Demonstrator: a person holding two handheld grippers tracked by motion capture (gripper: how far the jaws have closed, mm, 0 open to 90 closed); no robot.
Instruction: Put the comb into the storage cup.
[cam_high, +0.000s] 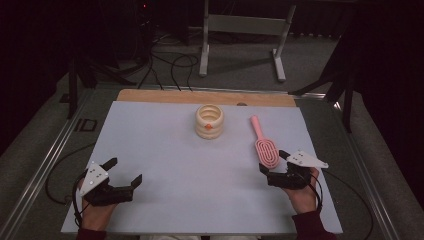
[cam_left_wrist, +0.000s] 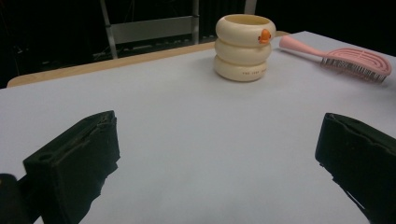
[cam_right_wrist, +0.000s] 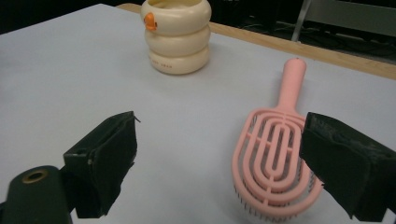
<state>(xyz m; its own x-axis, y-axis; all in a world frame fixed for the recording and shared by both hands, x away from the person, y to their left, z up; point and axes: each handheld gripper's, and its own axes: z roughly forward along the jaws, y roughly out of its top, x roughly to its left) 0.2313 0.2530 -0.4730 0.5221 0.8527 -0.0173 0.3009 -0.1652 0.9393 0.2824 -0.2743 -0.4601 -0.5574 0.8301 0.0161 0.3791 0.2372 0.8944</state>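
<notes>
Low over table, right gripper (cam_high: 273, 161) jaws wide beside hairbrush (cam_high: 266, 149).

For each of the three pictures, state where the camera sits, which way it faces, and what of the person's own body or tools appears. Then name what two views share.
High view: above the person's side, facing forward and down on the table; both hands, left hand-held gripper, right hand-held gripper.
Left gripper view: low on that gripper, facing the cream holder; its open jaws.
Right gripper view: low, facing the pink hairbrush; its open jaws.
Shared: both gripper views show holder and hairbrush.
</notes>
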